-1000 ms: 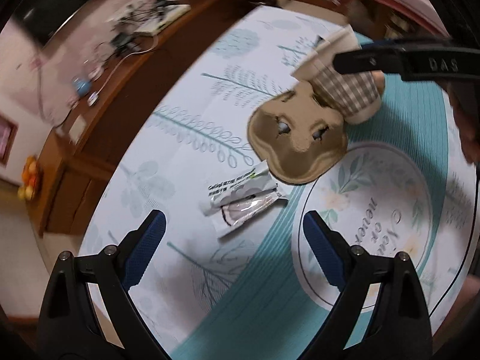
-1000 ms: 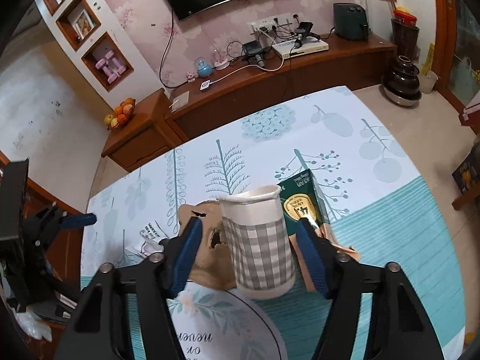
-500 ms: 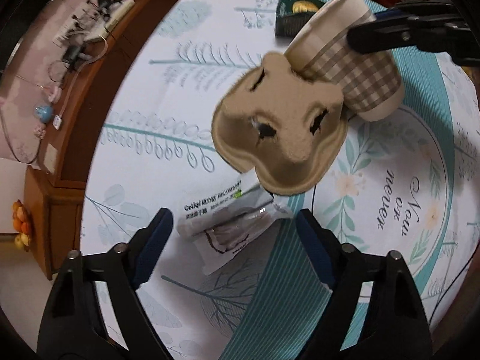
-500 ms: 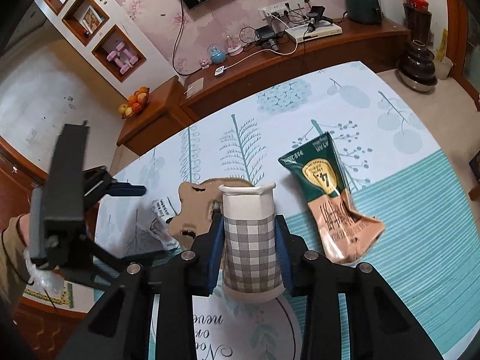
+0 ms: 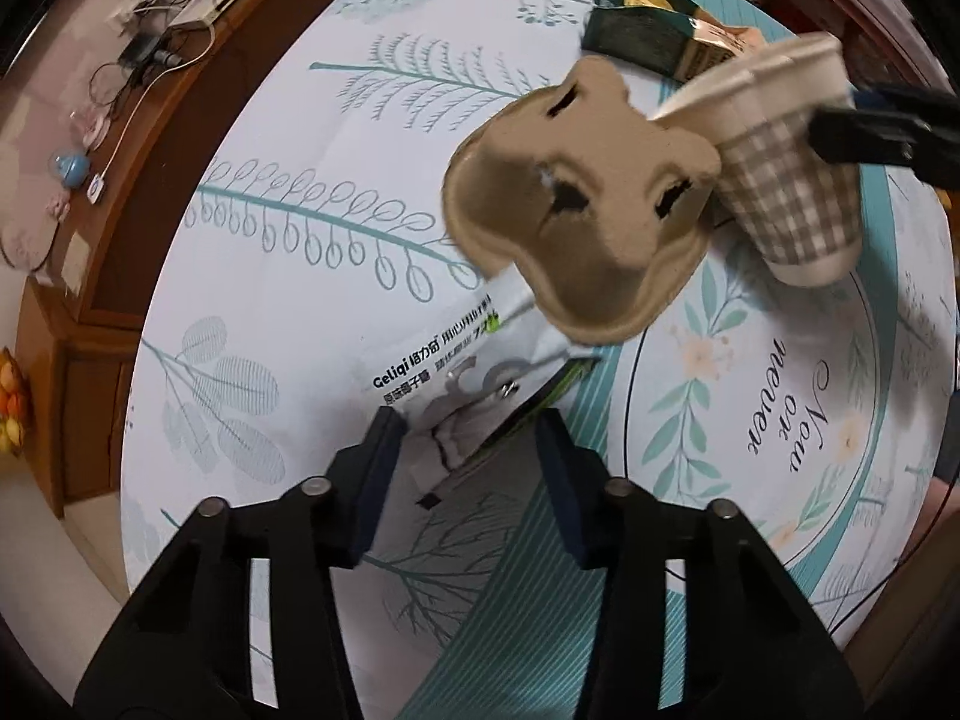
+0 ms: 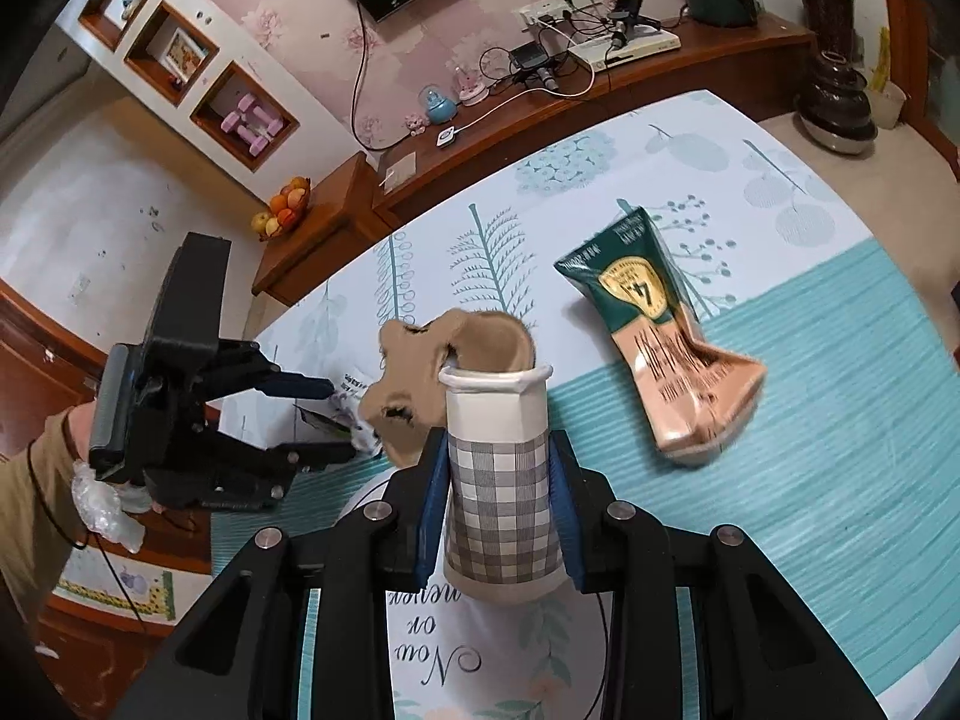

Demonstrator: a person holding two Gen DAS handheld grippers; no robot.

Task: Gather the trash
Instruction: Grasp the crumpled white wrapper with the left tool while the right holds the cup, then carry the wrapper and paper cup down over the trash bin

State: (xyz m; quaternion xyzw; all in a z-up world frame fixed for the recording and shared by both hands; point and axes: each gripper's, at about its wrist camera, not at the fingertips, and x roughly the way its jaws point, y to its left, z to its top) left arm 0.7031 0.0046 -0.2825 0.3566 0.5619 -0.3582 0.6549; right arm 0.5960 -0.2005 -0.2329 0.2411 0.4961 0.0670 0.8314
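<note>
My right gripper (image 6: 497, 501) is shut on a grey checked paper cup (image 6: 501, 480), squeezed and lifted off the table; the cup also shows in the left wrist view (image 5: 786, 174). A brown cardboard cup holder (image 5: 576, 192) hangs at the cup's rim (image 6: 432, 384). My left gripper (image 5: 468, 450) is half closed around a white wrapper (image 5: 474, 384) lying on the tablecloth; the pads stand either side of it, contact unclear. A green and pink snack pouch (image 6: 666, 336) lies on the table to the right.
The table (image 5: 300, 252) has a white and teal leaf-print cloth with a round printed motif (image 5: 780, 396). A wooden sideboard (image 6: 600, 90) with cables and chargers stands behind. The table edge and floor lie to the left (image 5: 72, 570).
My left gripper moved down onto the white wrapper and its jaws narrowed around it. My right gripper closed on the checked cup and lifted it, the cardboard holder rising with it.
</note>
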